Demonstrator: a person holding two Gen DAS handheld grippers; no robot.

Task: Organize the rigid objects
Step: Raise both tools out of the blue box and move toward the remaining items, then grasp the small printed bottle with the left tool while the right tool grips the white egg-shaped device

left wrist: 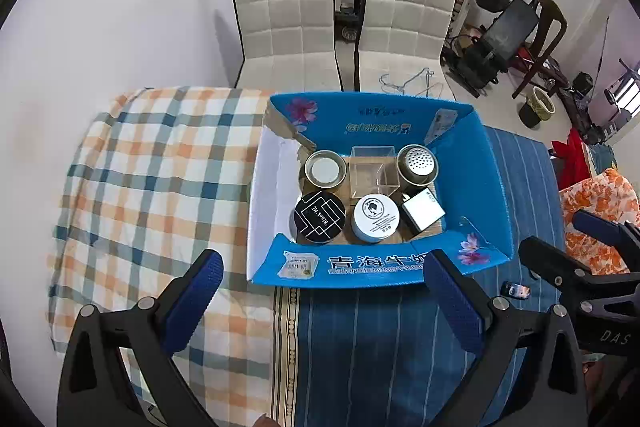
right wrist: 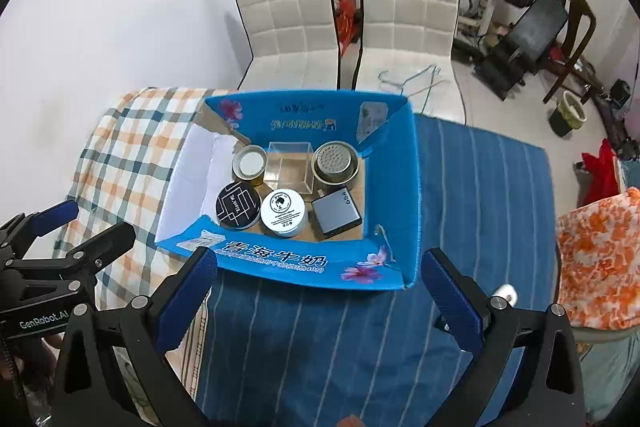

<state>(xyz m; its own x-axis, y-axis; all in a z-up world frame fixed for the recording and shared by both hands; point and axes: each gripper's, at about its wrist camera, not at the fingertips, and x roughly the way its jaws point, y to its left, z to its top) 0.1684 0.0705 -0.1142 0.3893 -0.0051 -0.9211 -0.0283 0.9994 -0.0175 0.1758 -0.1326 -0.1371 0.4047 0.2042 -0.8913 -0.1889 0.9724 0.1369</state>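
A blue cardboard box (left wrist: 472, 187) (right wrist: 400, 187) stands open on the bed. Inside are a black round tin (left wrist: 320, 217) (right wrist: 237, 205), a white round jar (left wrist: 375, 217) (right wrist: 283, 211), a clear plastic cube (left wrist: 374, 171) (right wrist: 289, 165), a metal lid (left wrist: 325, 169) (right wrist: 249, 163), a perforated metal cup (left wrist: 417, 163) (right wrist: 335, 161) and a small grey box (left wrist: 423, 214) (right wrist: 337, 216). My left gripper (left wrist: 324, 297) is open and empty in front of the box. My right gripper (right wrist: 320, 299) is open and empty, also in front of the box.
A checked quilt (left wrist: 152, 187) lies left, a blue striped cloth (right wrist: 480, 207) under and right of the box. A small dark object (left wrist: 516, 290) and a white object (right wrist: 506, 291) lie on the cloth. Two white chairs (left wrist: 344, 27) stand behind. Orange fabric (right wrist: 600, 259) lies at right.
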